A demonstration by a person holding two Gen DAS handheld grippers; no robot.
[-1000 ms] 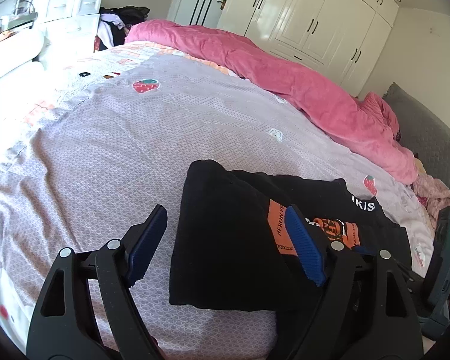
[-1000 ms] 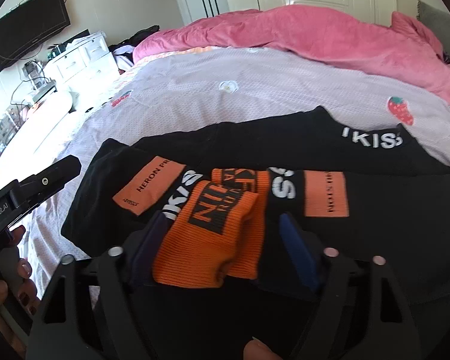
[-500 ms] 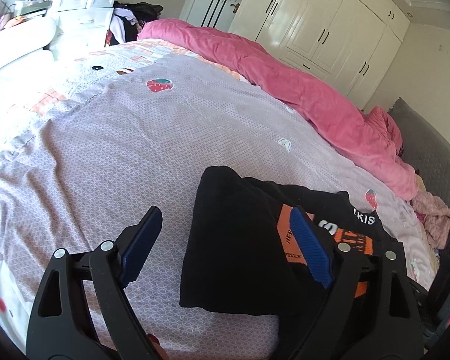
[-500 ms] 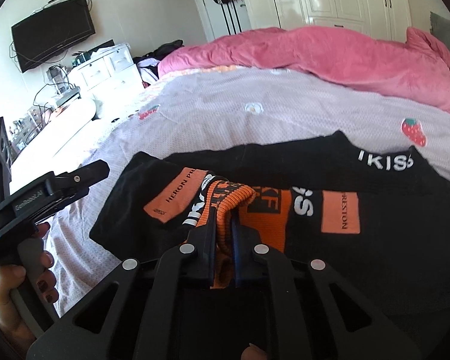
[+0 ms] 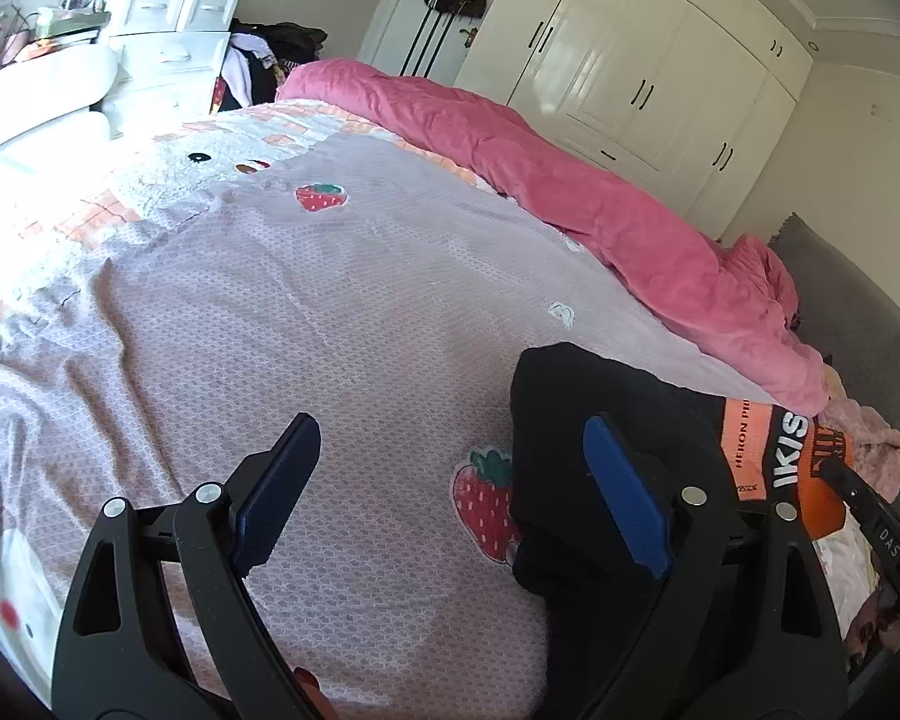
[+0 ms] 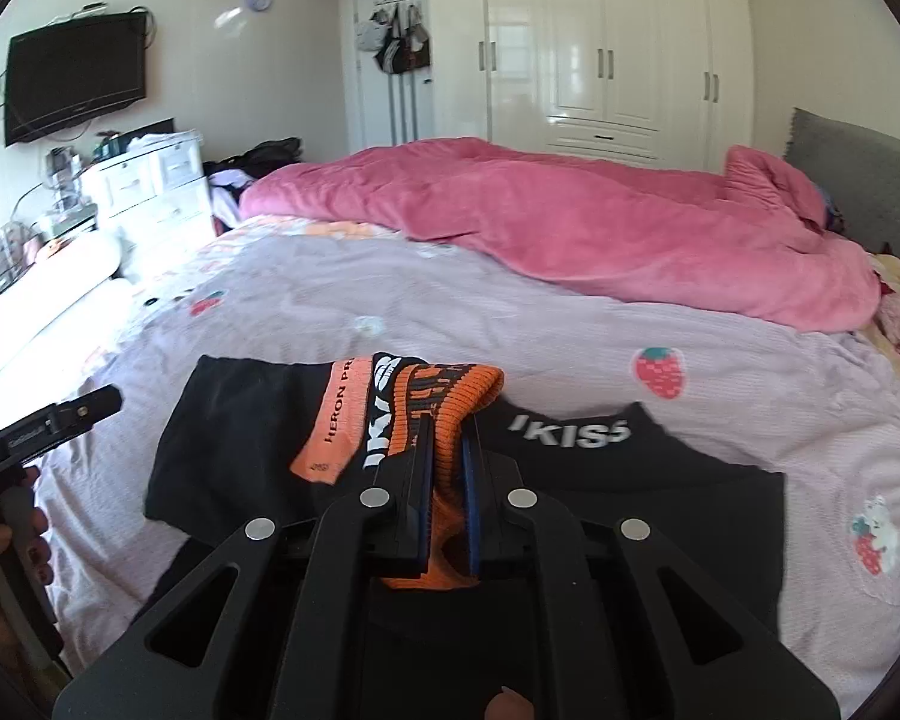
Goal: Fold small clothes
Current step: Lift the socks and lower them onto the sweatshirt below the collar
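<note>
Orange ribbed cloth (image 6: 450, 414), the cuff of a small black garment (image 6: 234, 438), is pinched between the pressed-together jaws of the right gripper (image 6: 448, 468). The cuff stands bunched up above the fingertips, and more orange cloth sags out beneath the jaws. Next to it on the same garment are a salmon-coloured label (image 6: 336, 414) with dark letters and part of a white word. The black garment lies on the lilac bedspread (image 6: 570, 336) near the bed's near edge, its left part flat and its middle drawn up toward the pinch. A black band with white letters (image 6: 570, 435) lies flat on the bedspread just to the right of the gripper.

The left gripper (image 5: 450, 492) has its jaws spread wide; they have just been opening, and nothing is pressed between them. Its left finger (image 5: 279, 480) hangs over bare bedspread, and its right finger (image 5: 627, 498) is in front of the black garment's left end, whose edge reaches into the gap beside a printed strawberry (image 5: 486, 504). In the right wrist view the left gripper shows at the left edge, held by a hand (image 6: 0, 564), apart from the garment.

A pink duvet (image 6: 570, 228) is heaped along the bed's far side, before white wardrobe doors (image 6: 600, 42).
</note>
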